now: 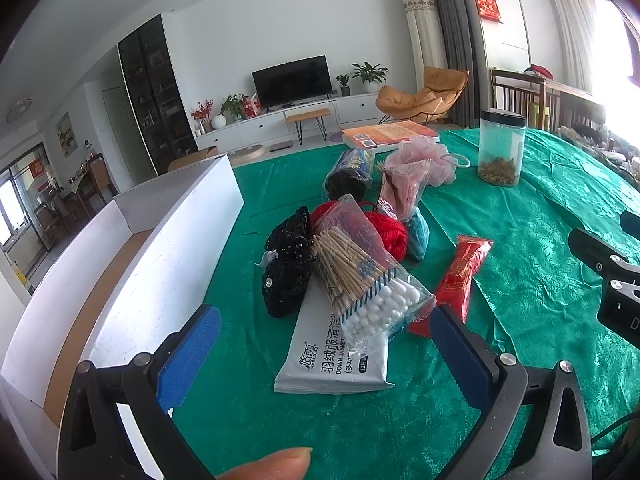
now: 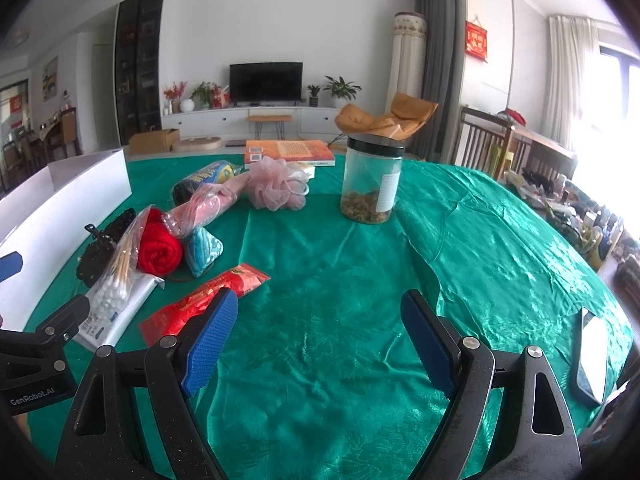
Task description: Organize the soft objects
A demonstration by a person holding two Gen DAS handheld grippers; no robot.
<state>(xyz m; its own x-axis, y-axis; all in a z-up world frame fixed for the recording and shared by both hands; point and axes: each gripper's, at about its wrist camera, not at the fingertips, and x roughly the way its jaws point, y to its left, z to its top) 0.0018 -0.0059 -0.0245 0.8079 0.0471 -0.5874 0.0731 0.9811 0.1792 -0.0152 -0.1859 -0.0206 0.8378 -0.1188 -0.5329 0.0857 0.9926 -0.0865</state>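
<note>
Left gripper (image 1: 326,344) is released, jaws spread and empty, low in frame above the wipes pack (image 1: 334,354). Right gripper (image 2: 320,338) is likewise released over bare green cloth (image 2: 340,264). The soft items, red yarn (image 2: 158,248) and pink bath pouf (image 2: 276,188), lie centre-left beside the white box (image 1: 132,280).

A white wall (image 2: 280,20) backs a dark TV (image 2: 266,81) on a long white cabinet (image 2: 240,120), with potted plants (image 2: 342,88) at the cabinet's right end and red flowers (image 2: 175,91) at its left. A tall dark glass cupboard (image 2: 138,64) stands left; grey curtains (image 2: 438,60) and a tan lounge chair (image 2: 388,120) right. Bright daylight floods through the window (image 2: 624,100) at far right.
</note>
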